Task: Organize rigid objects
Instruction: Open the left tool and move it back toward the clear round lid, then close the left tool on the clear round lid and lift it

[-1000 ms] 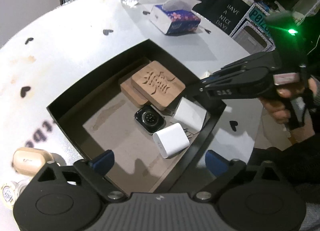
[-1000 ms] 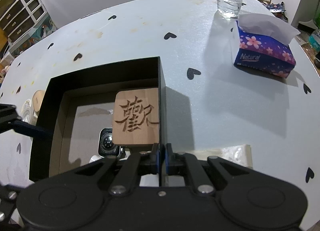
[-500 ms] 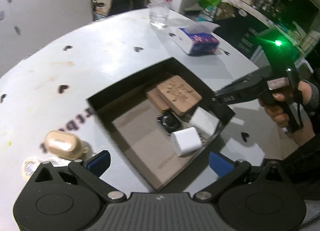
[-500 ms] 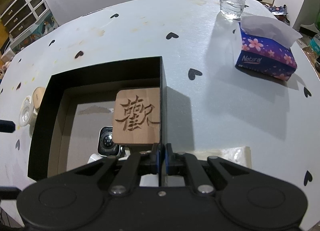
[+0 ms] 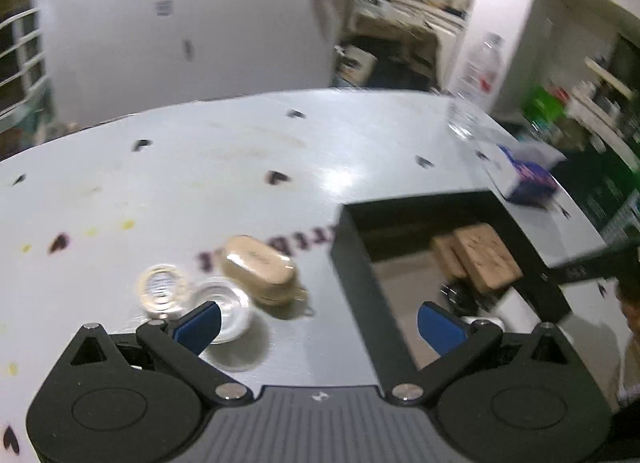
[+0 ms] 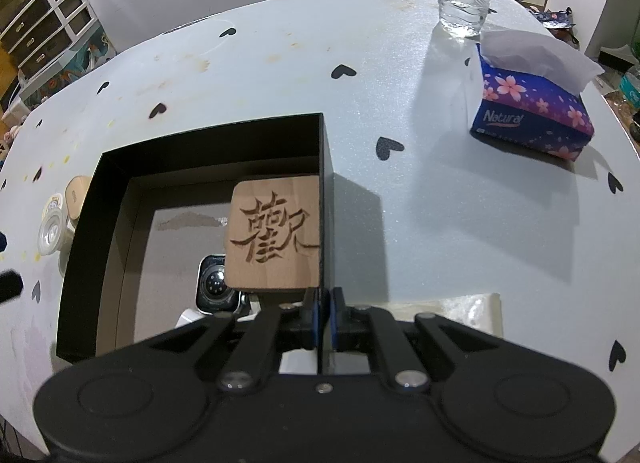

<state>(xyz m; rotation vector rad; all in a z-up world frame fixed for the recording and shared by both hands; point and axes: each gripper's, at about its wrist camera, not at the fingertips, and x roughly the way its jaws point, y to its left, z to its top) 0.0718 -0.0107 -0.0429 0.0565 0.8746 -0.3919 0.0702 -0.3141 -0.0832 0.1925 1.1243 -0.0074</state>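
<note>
In the left wrist view, the left gripper [image 5: 320, 323] is seen spread wide with nothing held. A beige case [image 5: 260, 269] and two small clear cups [image 5: 162, 291] are still outside the black box [image 5: 352, 259], just ahead of the left finger; these are judged as left to do.

In the right wrist view, the right gripper [image 6: 323, 315] is pinched shut on the box wall. A carved wooden block [image 6: 274, 235] and a watch [image 6: 214, 283] are shown already inside, just ahead of the fingers; the carving is readable only here.
</note>
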